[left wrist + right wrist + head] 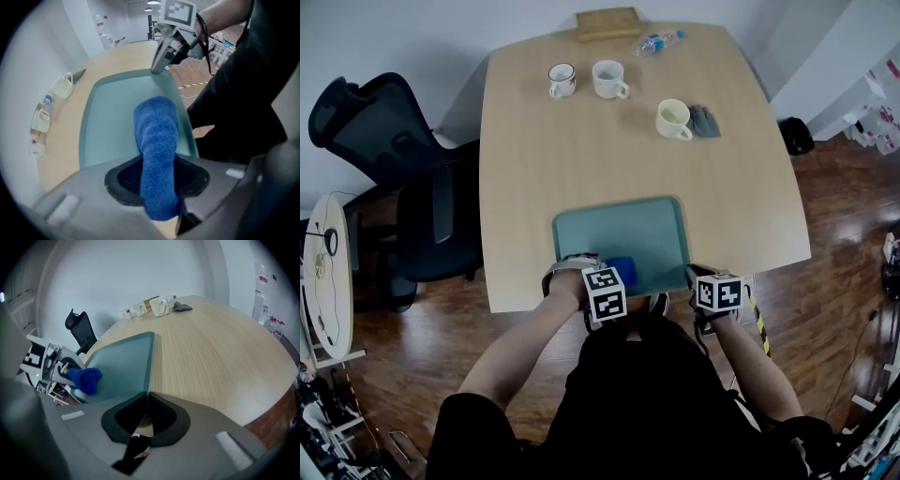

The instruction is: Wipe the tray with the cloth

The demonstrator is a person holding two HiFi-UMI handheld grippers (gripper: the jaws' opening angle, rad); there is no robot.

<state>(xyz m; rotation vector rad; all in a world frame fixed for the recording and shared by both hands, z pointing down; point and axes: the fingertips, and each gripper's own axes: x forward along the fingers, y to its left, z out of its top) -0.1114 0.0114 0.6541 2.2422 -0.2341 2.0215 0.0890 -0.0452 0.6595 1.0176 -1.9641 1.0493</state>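
A teal tray lies at the table's near edge. My left gripper is shut on a rolled blue cloth, which rests on the tray's near left part. In the left gripper view the cloth runs out from between the jaws of this gripper onto the tray. My right gripper is shut on the tray's near right corner; its own view shows the tray rim running into the closed jaws of the right gripper. The right gripper view also takes in the cloth and the left gripper.
Three mugs stand on the far half of the table, with a grey rag beside the right one. A water bottle and a wooden board lie at the far edge. A black office chair stands left.
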